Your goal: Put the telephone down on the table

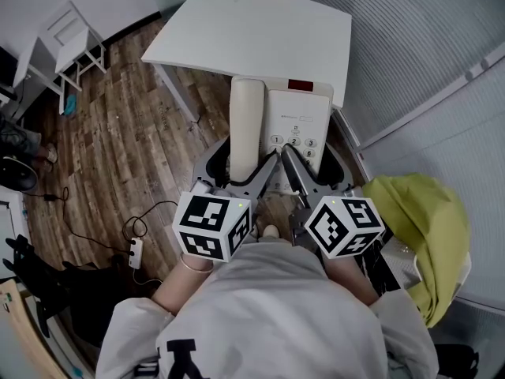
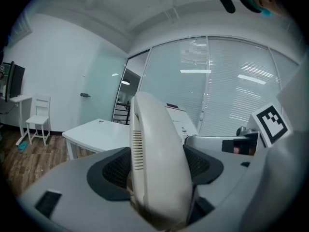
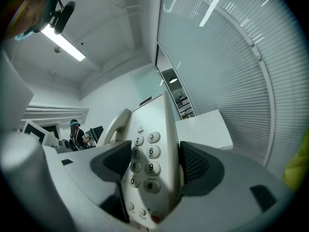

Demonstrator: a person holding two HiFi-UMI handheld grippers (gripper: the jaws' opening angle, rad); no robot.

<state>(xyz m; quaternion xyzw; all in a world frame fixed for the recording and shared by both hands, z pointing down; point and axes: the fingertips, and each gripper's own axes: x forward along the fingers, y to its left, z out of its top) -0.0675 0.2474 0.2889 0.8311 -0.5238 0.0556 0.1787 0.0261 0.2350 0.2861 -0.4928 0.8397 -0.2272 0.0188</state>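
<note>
**Q:** What does each gripper hold?

**A:** The left gripper [image 2: 159,173] has its jaws clamped on the cream handset [image 2: 159,139], one dark pad pressed to each long side. The handset lies in its cradle on the left of the telephone [image 3: 155,144]. The right gripper [image 3: 152,173] is shut on the telephone's body: one pad sits beside the number keys and the other against the body's right edge.

**Q:** Where is the telephone relative to the table?

**A:** In the head view the telephone [image 1: 298,117] is held in the air between the left gripper [image 1: 241,168] and the right gripper [image 1: 314,168], just ahead of the person's chest. Its far end overlaps the near edge of the white table [image 1: 260,34], and no part of it is seen resting on the top. In the left gripper view the table [image 2: 96,132] shows beyond the handset, to its left and apart from it.

**Q:** What lies around them?

**A:** Below is a wood floor [image 1: 134,133]. A white chair [image 1: 71,42] stands at far left, well apart from the table. A power strip [image 1: 136,251] lies on the floor with cables beside it. A yellow-green cloth [image 1: 426,227] is at the person's right, and closed blinds [image 1: 410,38] run along the right side.
</note>
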